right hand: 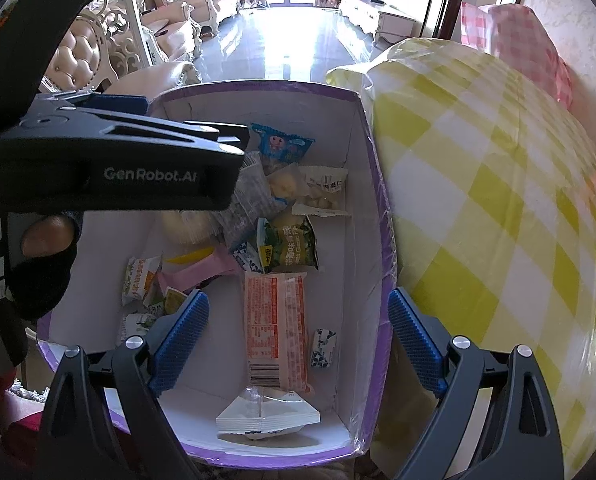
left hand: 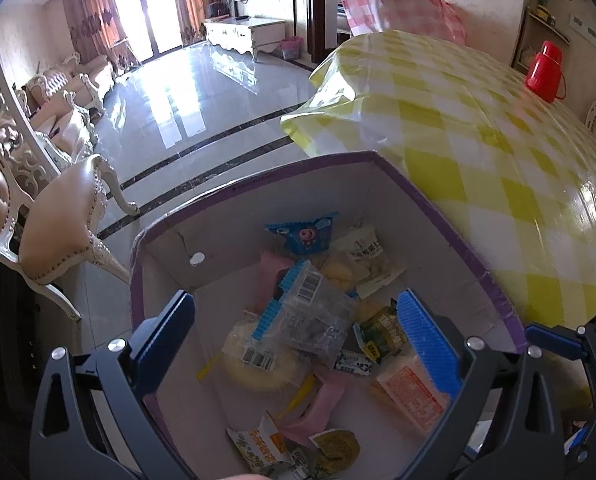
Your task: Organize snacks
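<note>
A purple-rimmed cardboard box [left hand: 437, 216] [right hand: 377, 184] with a white inside holds several snack packets. Among them are a blue cartoon packet [left hand: 301, 234] [right hand: 284, 145], a clear barcode packet [left hand: 313, 312], an orange-and-white packet [left hand: 411, 394] [right hand: 278, 328], a green packet [right hand: 294, 246] and a white folded packet [right hand: 268, 410]. My left gripper [left hand: 294, 332] hovers open and empty over the box. My right gripper [right hand: 298, 336] is open and empty above the box's near end. The left gripper's black body [right hand: 138, 168] shows at the left of the right wrist view.
The box stands next to a table under a yellow-and-white checked cloth [left hand: 477, 140] [right hand: 497, 200]. A red thermos [left hand: 545, 70] stands on the table's far side. A padded chair [left hand: 58, 224] is to the left, over a shiny tiled floor [left hand: 198, 92].
</note>
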### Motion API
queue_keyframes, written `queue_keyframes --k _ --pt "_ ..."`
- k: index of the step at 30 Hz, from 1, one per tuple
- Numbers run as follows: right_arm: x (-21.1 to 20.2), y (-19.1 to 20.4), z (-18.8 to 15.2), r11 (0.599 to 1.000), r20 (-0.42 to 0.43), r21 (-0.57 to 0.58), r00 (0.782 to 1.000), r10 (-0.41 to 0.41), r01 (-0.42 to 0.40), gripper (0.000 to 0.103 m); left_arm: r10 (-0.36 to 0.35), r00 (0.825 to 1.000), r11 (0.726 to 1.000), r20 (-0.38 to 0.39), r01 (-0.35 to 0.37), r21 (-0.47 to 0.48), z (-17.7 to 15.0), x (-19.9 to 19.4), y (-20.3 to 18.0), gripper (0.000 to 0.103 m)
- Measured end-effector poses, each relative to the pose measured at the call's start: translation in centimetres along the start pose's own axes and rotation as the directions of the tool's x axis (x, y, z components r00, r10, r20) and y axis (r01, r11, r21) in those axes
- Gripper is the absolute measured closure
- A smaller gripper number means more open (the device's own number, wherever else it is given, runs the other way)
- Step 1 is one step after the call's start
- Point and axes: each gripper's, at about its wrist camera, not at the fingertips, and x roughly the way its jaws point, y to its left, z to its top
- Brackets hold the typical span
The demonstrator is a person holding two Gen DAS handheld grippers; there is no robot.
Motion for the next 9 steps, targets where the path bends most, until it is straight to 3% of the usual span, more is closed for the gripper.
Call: queue_keyframes --k 9 --pt "0.01 -0.08 0.02 1.000 -0.001 0.004 1.000 -0.001 0.001 0.015 -0.011 1.000 1.000 -0.025 0.010 -0.008 0.08 0.50 0.08 0.001"
